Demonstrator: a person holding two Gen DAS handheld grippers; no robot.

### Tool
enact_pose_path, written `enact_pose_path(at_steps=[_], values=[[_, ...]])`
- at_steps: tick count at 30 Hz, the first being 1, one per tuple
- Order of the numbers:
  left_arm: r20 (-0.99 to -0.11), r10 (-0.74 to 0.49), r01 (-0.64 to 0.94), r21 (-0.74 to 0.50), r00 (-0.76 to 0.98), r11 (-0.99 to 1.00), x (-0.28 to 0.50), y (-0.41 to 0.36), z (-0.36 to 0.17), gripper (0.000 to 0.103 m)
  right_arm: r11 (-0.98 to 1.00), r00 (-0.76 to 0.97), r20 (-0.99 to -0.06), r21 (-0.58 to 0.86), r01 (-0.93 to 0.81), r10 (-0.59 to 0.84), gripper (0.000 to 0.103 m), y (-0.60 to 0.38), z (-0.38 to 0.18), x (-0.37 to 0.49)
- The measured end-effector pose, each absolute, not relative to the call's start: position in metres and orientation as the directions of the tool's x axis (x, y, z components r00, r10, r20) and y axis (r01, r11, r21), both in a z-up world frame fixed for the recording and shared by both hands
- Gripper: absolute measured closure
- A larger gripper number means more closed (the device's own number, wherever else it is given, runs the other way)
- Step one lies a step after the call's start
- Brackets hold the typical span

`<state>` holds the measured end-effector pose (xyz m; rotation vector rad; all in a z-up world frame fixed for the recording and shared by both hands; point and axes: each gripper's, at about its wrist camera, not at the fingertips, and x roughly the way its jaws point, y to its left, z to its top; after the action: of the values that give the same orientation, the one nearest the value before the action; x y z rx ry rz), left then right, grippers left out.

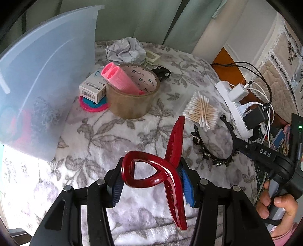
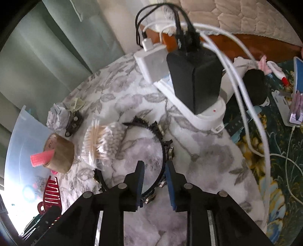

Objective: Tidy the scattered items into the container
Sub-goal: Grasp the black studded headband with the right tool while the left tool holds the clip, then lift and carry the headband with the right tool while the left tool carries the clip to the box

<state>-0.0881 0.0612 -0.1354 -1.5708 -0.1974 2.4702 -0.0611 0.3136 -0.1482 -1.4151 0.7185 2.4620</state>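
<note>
Plush white fabric printed with grey leaves (image 1: 106, 136) covered the tabletop, with pale green curtains (image 1: 144, 17) hanging behind it. The left tool (image 1: 151, 181) pinched a glossy dark-red hair claw clip (image 1: 151, 170) between its ribbed blue pads (image 1: 187, 185), holding it clear of the fabric. Ahead and to its left stood the translucent plastic container (image 1: 43, 79), with dim red and dark things inside. Straight ahead of that tool sat a brown roll of packing tape (image 1: 132, 100) with two pink hair rollers (image 1: 121, 79) resting in its core, just beside a small white box (image 1: 92, 89) bearing a barcode and print too small to read. To its right lay a bag of cotton swabs (image 1: 202, 109). The right tool (image 2: 154, 181), its black body lettered "DAS" (image 1: 265, 152), had its jaws slightly spread, one on either side of the rim of a black beaded headband (image 2: 162, 151) without pressing it. Beyond it sat a white power strip (image 2: 198, 111) crowded with chargers and cables.
</note>
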Motion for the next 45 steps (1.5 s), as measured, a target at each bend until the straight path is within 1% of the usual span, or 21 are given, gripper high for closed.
enact_pose_path(at_steps=[3,4,6,12,13,15,17,18,21,25,26,28,30,34,45], values=[[-0.877,0.255,-0.105,-0.233,-0.408,-0.967,-0.093,0.060,-0.138,0.049,-0.865,-0.508,-0.861,0.274,-0.421,-0.026,0.069,0.314,-0.148,-0.063],[-0.877,0.259,-0.105,-0.236,-0.405,-0.966,-0.095,0.060,-0.140,0.049,-0.865,-0.500,-0.866,0.267,-0.425,-0.021,0.064,0.314,-0.149,-0.065],[-0.880,0.265,-0.105,-0.244,-0.394,-0.964,-0.097,0.059,-0.144,0.049,-0.866,-0.480,-0.877,0.257,-0.430,-0.022,0.063,0.314,-0.156,-0.069],[-0.886,0.288,-0.105,-0.268,-0.363,-0.958,-0.105,0.060,-0.156,0.049,-0.875,-0.449,-0.893,0.187,-0.446,0.038,0.063,0.310,-0.165,-0.081],[-0.888,0.289,-0.107,-0.269,-0.358,-0.957,-0.106,0.061,-0.157,0.049,-0.876,-0.447,-0.893,0.179,-0.447,0.046,0.064,0.310,-0.165,-0.083],[-0.895,0.285,-0.109,-0.263,-0.343,-0.959,-0.107,0.064,-0.160,0.048,-0.878,-0.441,-0.894,0.149,-0.455,0.076,0.071,0.309,-0.165,-0.085],[-0.904,0.277,-0.109,-0.255,-0.326,-0.961,-0.108,0.068,-0.165,0.043,-0.878,-0.439,-0.895,0.143,-0.457,0.083,0.086,0.310,-0.165,-0.086],[-0.909,0.267,-0.109,-0.245,-0.319,-0.963,-0.109,0.070,-0.167,0.041,-0.878,-0.438,-0.895,0.140,-0.458,0.086,0.088,0.310,-0.164,-0.086],[-0.923,0.226,-0.111,-0.202,-0.311,-0.973,-0.111,0.076,-0.174,0.041,-0.880,-0.439,-0.893,0.130,-0.457,0.096,0.088,0.310,-0.163,-0.086],[-0.921,0.223,-0.107,-0.199,-0.319,-0.974,-0.111,0.076,-0.174,0.041,-0.898,-0.475,-0.871,0.106,-0.427,0.123,0.088,0.304,-0.147,-0.083],[-0.920,0.223,-0.107,-0.199,-0.323,-0.974,-0.111,0.075,-0.173,0.043,-0.902,-0.483,-0.865,0.097,-0.421,0.133,0.088,0.304,-0.143,-0.083],[-0.915,0.221,-0.109,-0.195,-0.337,-0.975,-0.110,0.074,-0.170,0.050,-0.913,-0.510,-0.844,0.064,-0.403,0.166,0.088,0.301,-0.130,-0.081],[-0.910,0.227,-0.111,-0.200,-0.346,-0.973,-0.108,0.073,-0.166,0.052,-0.921,-0.533,-0.825,0.039,-0.388,0.190,0.088,0.299,-0.118,-0.080],[-0.901,0.241,-0.110,-0.215,-0.362,-0.970,-0.104,0.068,-0.158,0.052,-0.923,-0.572,-0.787,0.009,-0.384,0.230,0.088,0.297,-0.094,-0.073],[-0.833,0.296,-0.126,-0.268,-0.467,-0.955,-0.083,0.051,-0.111,0.052,-0.930,-0.675,-0.699,0.038,-0.366,0.237,0.088,0.284,-0.036,-0.048]])
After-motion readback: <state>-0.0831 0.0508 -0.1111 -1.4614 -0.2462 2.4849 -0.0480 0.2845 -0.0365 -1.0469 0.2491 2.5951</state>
